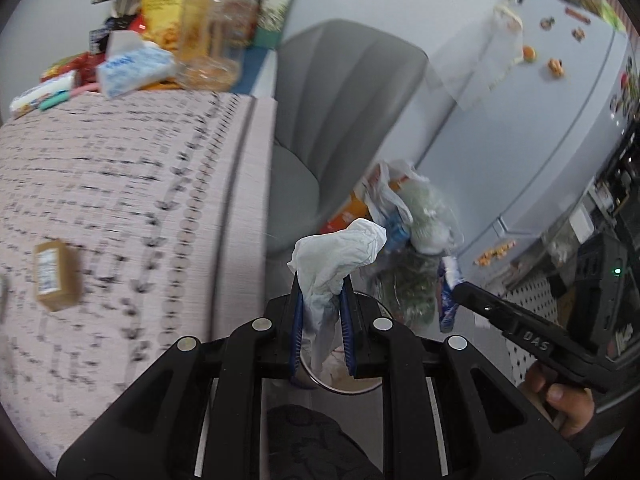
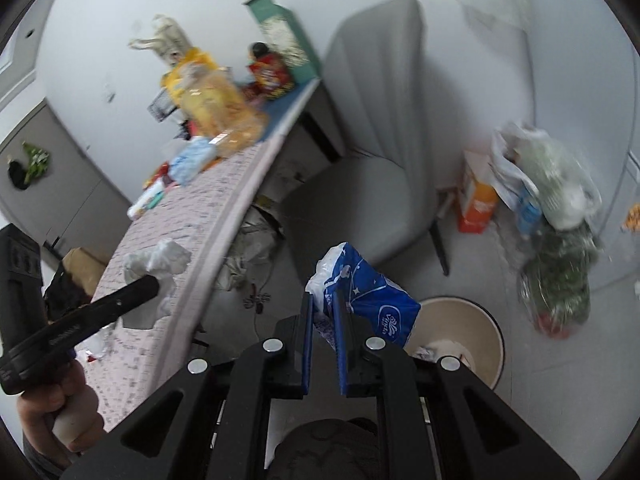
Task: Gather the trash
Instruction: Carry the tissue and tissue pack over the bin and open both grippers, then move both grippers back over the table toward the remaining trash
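My left gripper [image 1: 322, 280] is shut on a crumpled white tissue [image 1: 340, 252] and holds it past the table's edge, above the round bin [image 1: 352, 384] on the floor. It also shows in the right wrist view [image 2: 150, 284] with the tissue [image 2: 156, 264]. My right gripper [image 2: 323, 300] is shut on a blue and white tissue wrapper [image 2: 368, 296], held over the floor just left of the beige bin [image 2: 472, 332], which holds some trash. The right gripper shows in the left wrist view [image 1: 460, 292] with the wrapper [image 1: 446, 300].
A table with a pink patterned cloth [image 1: 120, 200] carries a small brown box [image 1: 56, 276], a tissue pack [image 1: 132, 68], a plastic jar [image 1: 216, 32] and snacks. A grey chair [image 2: 376, 152], an orange carton [image 2: 476, 196], full plastic bags [image 2: 556, 200] and a fridge [image 1: 560, 100] stand around.
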{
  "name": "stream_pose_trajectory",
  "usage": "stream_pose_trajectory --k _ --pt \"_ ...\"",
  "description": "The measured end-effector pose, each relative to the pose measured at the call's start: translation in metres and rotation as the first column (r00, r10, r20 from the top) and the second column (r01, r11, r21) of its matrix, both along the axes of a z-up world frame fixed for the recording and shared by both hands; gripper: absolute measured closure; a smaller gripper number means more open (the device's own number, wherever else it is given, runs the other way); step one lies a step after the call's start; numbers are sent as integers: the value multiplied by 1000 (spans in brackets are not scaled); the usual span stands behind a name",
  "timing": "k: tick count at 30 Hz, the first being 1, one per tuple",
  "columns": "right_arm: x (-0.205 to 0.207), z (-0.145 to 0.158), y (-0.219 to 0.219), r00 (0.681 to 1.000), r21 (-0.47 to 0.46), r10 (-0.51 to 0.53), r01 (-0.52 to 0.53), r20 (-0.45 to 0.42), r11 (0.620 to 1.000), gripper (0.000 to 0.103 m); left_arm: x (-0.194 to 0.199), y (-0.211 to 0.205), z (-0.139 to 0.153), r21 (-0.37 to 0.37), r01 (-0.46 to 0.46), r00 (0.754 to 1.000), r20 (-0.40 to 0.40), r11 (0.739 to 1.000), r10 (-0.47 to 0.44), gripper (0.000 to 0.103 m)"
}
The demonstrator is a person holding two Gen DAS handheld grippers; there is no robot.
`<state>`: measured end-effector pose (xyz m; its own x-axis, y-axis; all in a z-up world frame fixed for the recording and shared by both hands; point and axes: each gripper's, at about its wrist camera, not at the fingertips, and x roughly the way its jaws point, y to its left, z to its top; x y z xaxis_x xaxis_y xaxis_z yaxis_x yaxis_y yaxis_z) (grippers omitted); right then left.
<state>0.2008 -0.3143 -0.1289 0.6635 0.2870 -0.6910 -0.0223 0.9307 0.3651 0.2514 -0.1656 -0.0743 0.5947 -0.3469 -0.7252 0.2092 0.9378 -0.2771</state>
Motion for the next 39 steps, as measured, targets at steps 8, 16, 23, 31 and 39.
stream_pose_trajectory --k 8,16,23,31,39 --pt "16 -56 -51 996 23 -83 83 -39 996 54 20 -52 -33 45 59 996 -72 997 -56 86" --pt "4 -77 -91 990 66 -130 134 -59 989 45 32 -90 -60 76 110 987 -127 991 -99 86" --pt "-21 -72 -118 985 70 -169 172 -41 983 40 38 -125 -84 85 165 973 -180 983 -148 86" --pt "-34 -58 -132 980 78 -197 198 -18 977 40 44 -143 -85 70 192 970 -165 979 -178 28" --pt "-31 -48 -114 986 82 -165 165 -6 983 40 41 -117 -69 92 139 984 -120 986 -128 16"
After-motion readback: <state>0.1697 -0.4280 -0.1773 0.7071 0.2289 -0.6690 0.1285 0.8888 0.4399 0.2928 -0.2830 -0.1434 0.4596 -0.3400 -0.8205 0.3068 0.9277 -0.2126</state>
